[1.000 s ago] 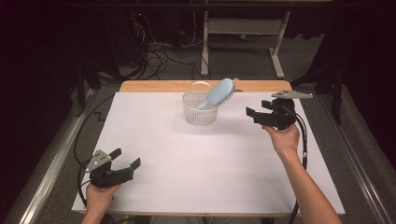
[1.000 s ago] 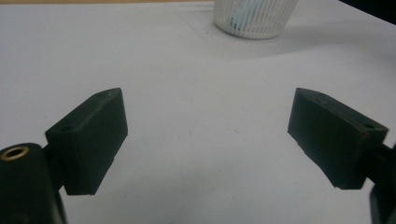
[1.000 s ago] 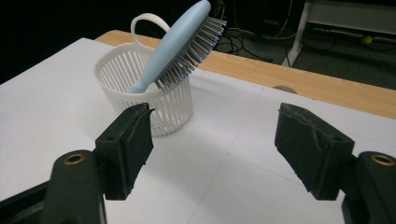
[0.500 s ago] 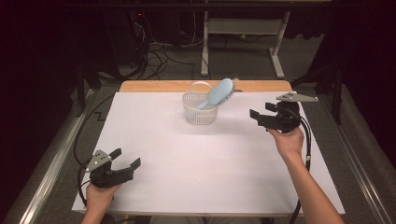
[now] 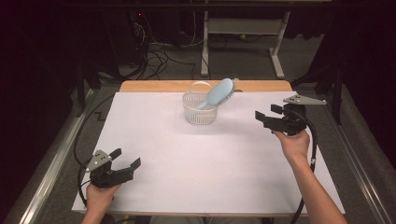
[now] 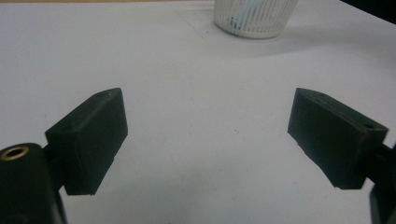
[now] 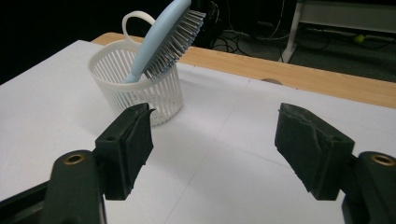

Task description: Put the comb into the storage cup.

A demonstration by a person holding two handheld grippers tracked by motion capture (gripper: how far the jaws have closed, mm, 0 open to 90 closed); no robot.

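High view is showing the right gripper (image 5: 265, 117) standing wide open and empty beside the basket (image 5: 201, 112), which is propping the hairbrush (image 5: 217, 94) handle-down; left gripper (image 5: 125, 159) is resting open too.

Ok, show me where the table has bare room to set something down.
The widest bare patch is the white middle of the table, between the basket and the near edge, with the left gripper and right gripper at its sides. The far left corner is bare too. It is crowded only at the basket, where the hairbrush leans out.
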